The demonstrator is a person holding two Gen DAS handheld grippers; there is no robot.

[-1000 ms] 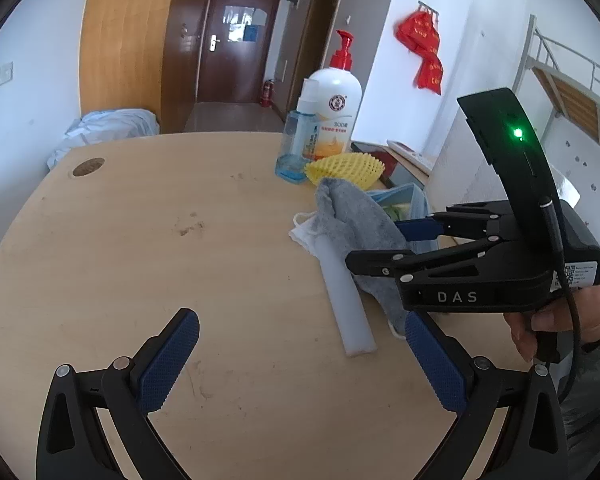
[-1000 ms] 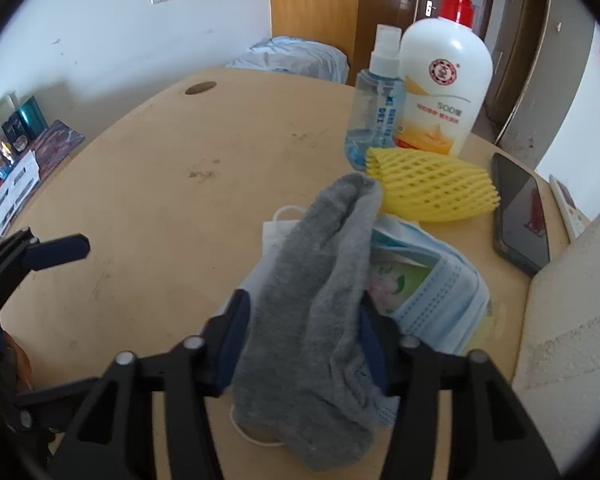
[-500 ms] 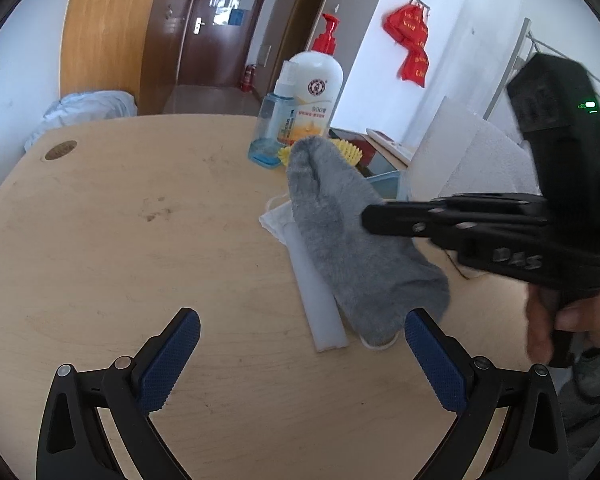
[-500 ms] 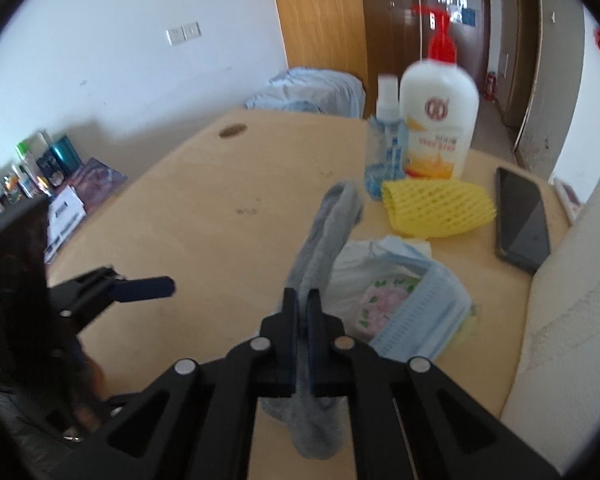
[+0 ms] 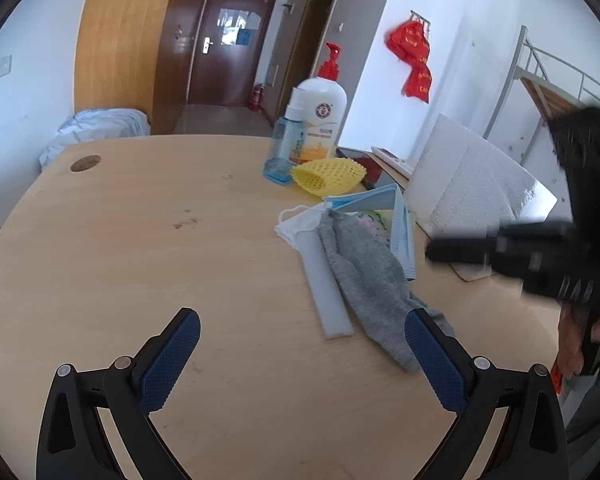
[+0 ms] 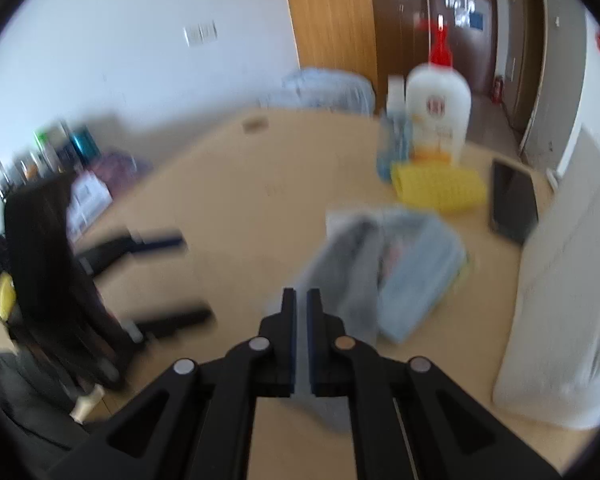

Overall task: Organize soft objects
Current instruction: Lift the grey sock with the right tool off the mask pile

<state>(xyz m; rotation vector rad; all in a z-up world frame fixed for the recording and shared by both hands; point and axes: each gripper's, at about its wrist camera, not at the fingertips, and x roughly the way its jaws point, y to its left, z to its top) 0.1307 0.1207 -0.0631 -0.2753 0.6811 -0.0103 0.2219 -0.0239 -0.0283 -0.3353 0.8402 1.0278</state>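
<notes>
A grey sock (image 5: 366, 268) lies flat on the wooden table (image 5: 140, 240), across a white foam strip (image 5: 326, 284), a white mask (image 5: 298, 220) and blue masks (image 5: 396, 216). My left gripper (image 5: 300, 354) is open and empty, low over the table; its right finger (image 5: 432, 360) is beside the sock's near end. My right gripper (image 6: 301, 312) is nearly shut and empty, raised and back from the sock (image 6: 348, 264); it also shows blurred in the left wrist view (image 5: 432, 248). A yellow foam net (image 5: 330, 174) lies further back.
A pump bottle (image 5: 324, 120) and a blue spray bottle (image 5: 286, 148) stand at the table's far side. A dark phone (image 6: 512, 200) lies beside the net. A white foam board (image 5: 472, 192) leans at the right edge.
My right gripper held the sock in the air, then let it go; the sock now lies on the pile. The right gripper pulled up and back. My left gripper stayed open.
</notes>
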